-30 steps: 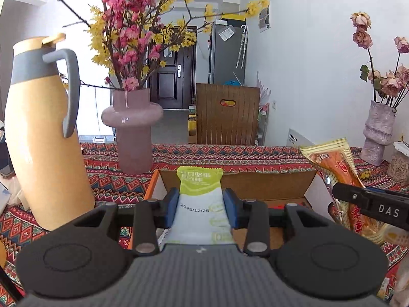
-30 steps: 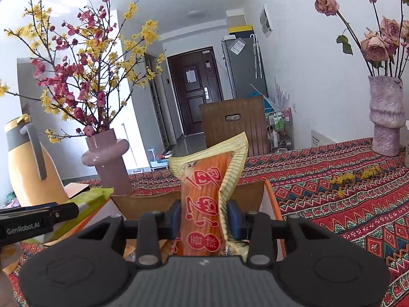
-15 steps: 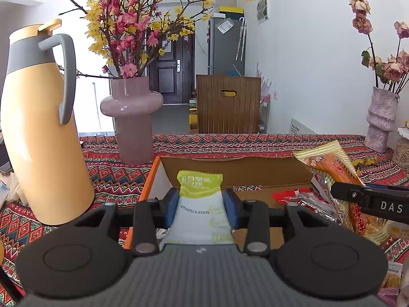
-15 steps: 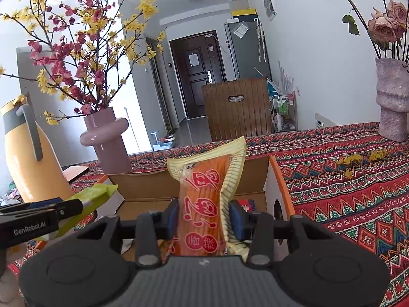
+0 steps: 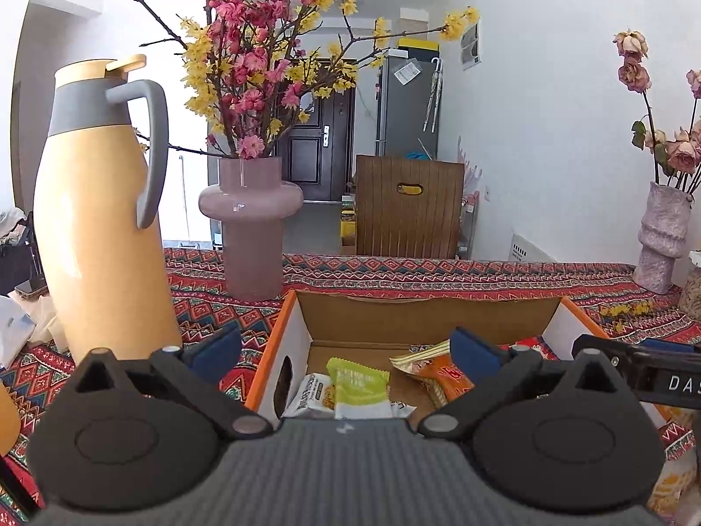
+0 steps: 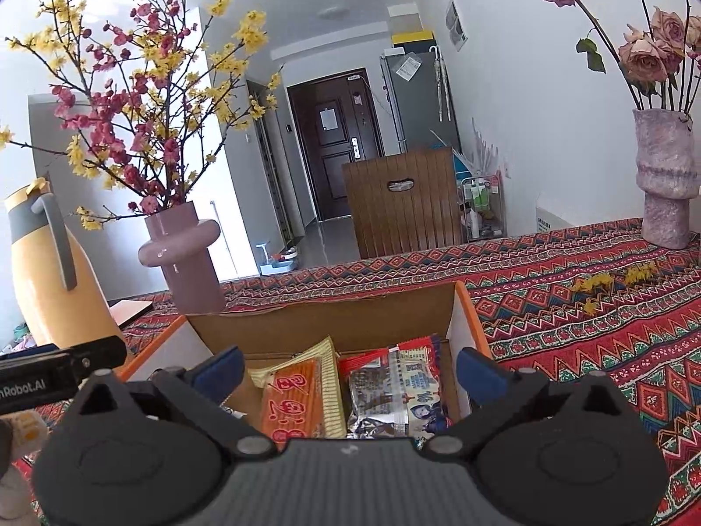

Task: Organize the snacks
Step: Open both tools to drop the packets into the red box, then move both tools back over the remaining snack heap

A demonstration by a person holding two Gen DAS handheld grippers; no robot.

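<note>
Four packets are lying in the cardboard box (image 5: 302, 333); left gripper (image 5: 346, 350) and right gripper (image 6: 348, 366) are opening, nothing between their jaws.

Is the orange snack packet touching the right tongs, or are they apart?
Apart. In the right wrist view the right tongs are opening wide, and the orange snack packet lies in the cardboard box, clear of both blue pads.

Place: we take this for a home, a dining area opening onto an entry hall.
Table: a patterned red tablecloth (image 6: 569, 307) with flower vases (image 5: 252, 228) and a thermos jug (image 5: 100, 219).
Beyond: we see a dark front door (image 6: 341, 140), fridge (image 6: 416, 101) and wooden chair (image 5: 409, 206).
</note>
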